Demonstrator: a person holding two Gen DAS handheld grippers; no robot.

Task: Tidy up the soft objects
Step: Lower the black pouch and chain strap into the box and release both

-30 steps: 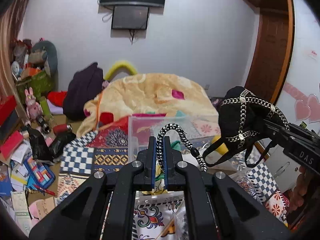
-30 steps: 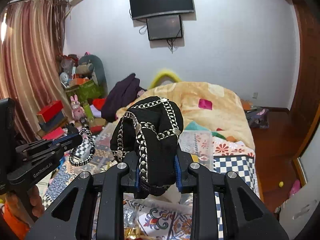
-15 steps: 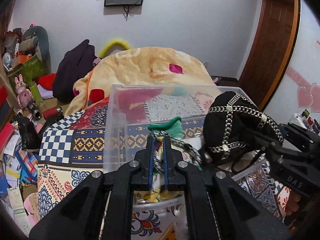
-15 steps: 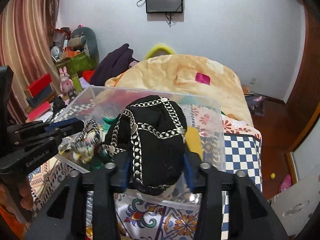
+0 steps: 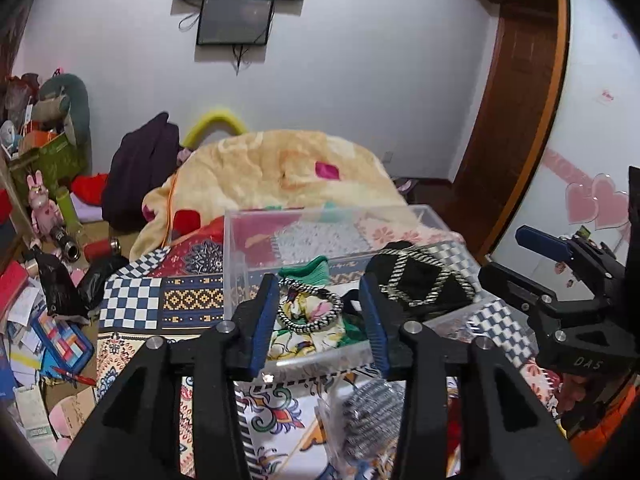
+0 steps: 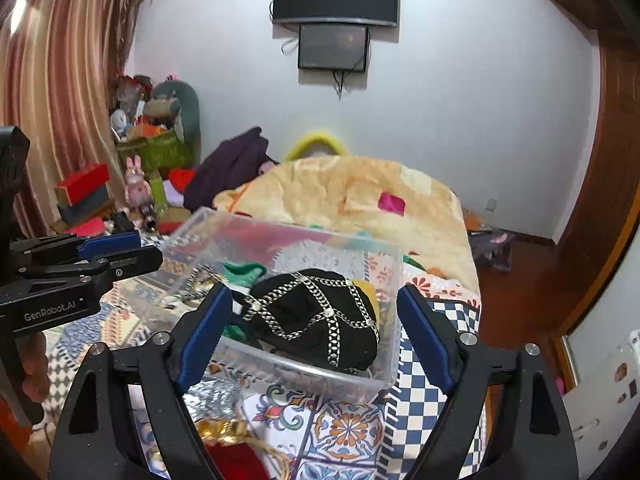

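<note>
A clear plastic box stands on the patterned bedspread. In it lie a black-and-white braided band on floral cloth, and a black chain-trimmed hat. My left gripper is open and empty, just above the band. My right gripper is open and empty, its jaws wide on either side of the hat. Each gripper shows in the other's view, the right one and the left one.
A silver mesh pouch and a gold and red bundle lie on the bedspread in front of the box. A yellow blanket is heaped behind it. Toys, boxes and papers crowd the floor at left.
Both grippers came down over the box and opened. The band left the left gripper and the hat left the right gripper; both now lie in the box.
</note>
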